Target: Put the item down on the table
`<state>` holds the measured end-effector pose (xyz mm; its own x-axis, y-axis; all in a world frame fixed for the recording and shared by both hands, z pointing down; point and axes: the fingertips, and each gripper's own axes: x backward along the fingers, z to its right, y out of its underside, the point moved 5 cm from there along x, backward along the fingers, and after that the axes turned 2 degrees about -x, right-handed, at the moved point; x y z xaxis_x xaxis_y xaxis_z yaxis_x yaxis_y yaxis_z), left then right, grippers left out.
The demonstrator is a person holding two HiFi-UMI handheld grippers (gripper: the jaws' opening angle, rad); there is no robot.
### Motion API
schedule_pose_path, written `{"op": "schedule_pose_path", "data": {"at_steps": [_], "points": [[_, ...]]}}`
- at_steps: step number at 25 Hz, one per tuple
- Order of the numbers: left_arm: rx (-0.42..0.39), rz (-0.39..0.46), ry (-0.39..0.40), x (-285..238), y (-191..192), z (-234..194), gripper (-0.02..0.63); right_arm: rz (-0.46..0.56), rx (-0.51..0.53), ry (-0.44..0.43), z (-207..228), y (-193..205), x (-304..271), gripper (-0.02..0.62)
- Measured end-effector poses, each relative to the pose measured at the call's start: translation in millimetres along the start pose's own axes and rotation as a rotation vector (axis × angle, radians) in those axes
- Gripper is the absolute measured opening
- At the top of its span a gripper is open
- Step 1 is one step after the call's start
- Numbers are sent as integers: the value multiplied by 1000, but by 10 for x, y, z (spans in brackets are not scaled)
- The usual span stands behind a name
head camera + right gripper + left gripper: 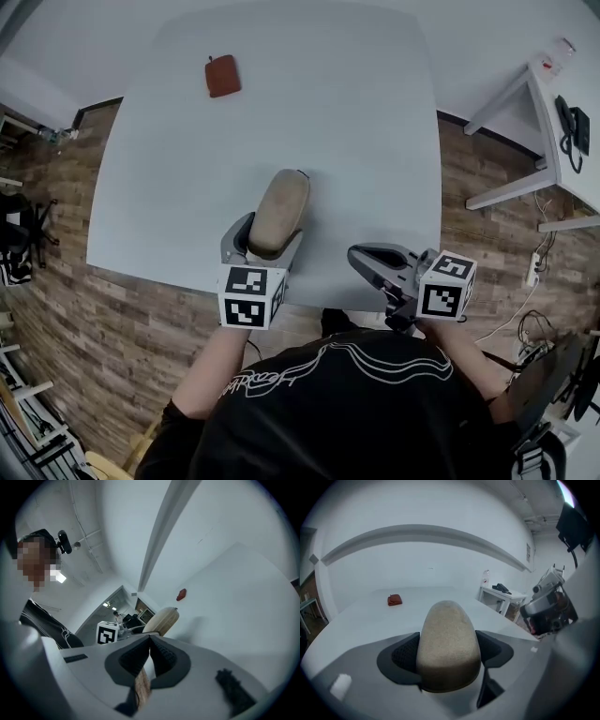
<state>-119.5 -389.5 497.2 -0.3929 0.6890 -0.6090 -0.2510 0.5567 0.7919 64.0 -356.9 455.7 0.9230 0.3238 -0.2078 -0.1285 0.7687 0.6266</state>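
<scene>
One risk is rolling: the left tongs grip the beige, rough, egg-shaped item, which sticks out ahead of them over the white table; released too high, it may tumble. The right tongs are closed, empty.

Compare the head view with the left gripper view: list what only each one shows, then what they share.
Head view only: the marker cube on the left gripper, the person's black shirt, and the full outline of the table. Left gripper view only: the dark pads pressed against both sides of the tan oblong item, and the wall beyond the table. Both: that item in the left gripper, the red-brown pouch lying on the table's far side, and the white side desk.
</scene>
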Motion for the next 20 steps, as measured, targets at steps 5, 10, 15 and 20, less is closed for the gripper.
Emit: {"op": "schedule_pose_path", "data": {"at_steps": [5, 10, 15, 20], "points": [[-75, -65, -15, -341, 169, -46, 377, -10, -27, 12, 102, 1, -4, 8], [-103, -113, -24, -508, 379, -69, 379, 2, -49, 30, 165, -8, 31, 8], [-161, -129, -37, -560, 503, -84, 380, 9, -54, 38, 172, 11, 66, 8], [-187, -140, -42, -584, 543, -82, 383, 6, -43, 53, 115, 93, 122, 8]]}}
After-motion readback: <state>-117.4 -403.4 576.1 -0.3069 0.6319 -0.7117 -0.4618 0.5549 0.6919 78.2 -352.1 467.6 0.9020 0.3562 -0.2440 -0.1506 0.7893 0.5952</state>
